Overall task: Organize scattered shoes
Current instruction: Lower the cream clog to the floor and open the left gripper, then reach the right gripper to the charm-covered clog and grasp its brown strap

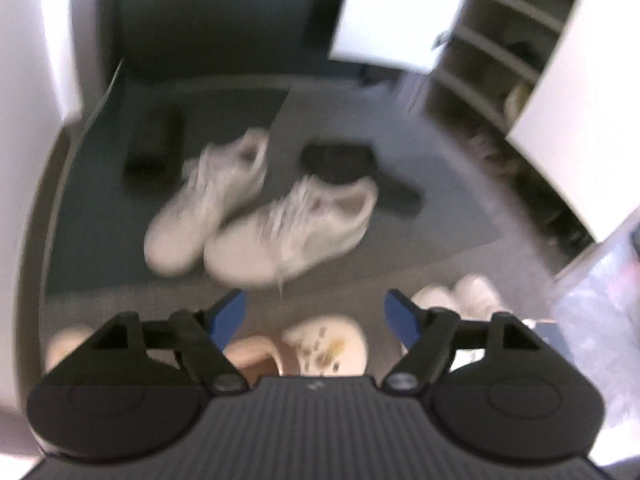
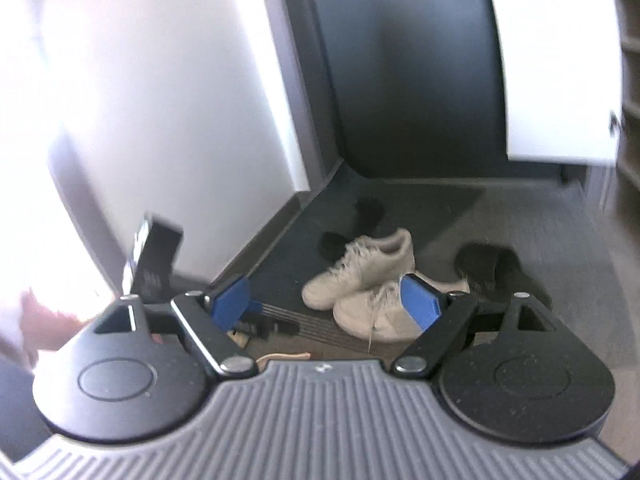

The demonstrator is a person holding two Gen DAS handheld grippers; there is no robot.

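Two white lace-up sneakers lie side by side on a dark floor mat (image 1: 92,216), one on the left (image 1: 204,208) and one on the right (image 1: 292,232). My left gripper (image 1: 316,312) hangs above and in front of them, open, with nothing between its blue pads. In the right wrist view the same pair shows further off, the far sneaker (image 2: 360,268) and the near one (image 2: 372,316). My right gripper (image 2: 326,300) is open and empty too. Black slippers lie around the pair, one to the left (image 1: 154,152) and one behind it (image 1: 352,168).
A shoe cabinet (image 1: 500,60) with shelves and open white doors stands at the right. Another white pair (image 1: 460,296) sits near it on the grey floor. A pale patterned slipper (image 1: 328,344) lies below the left gripper. White walls and a dark door (image 2: 412,80) close the corner.
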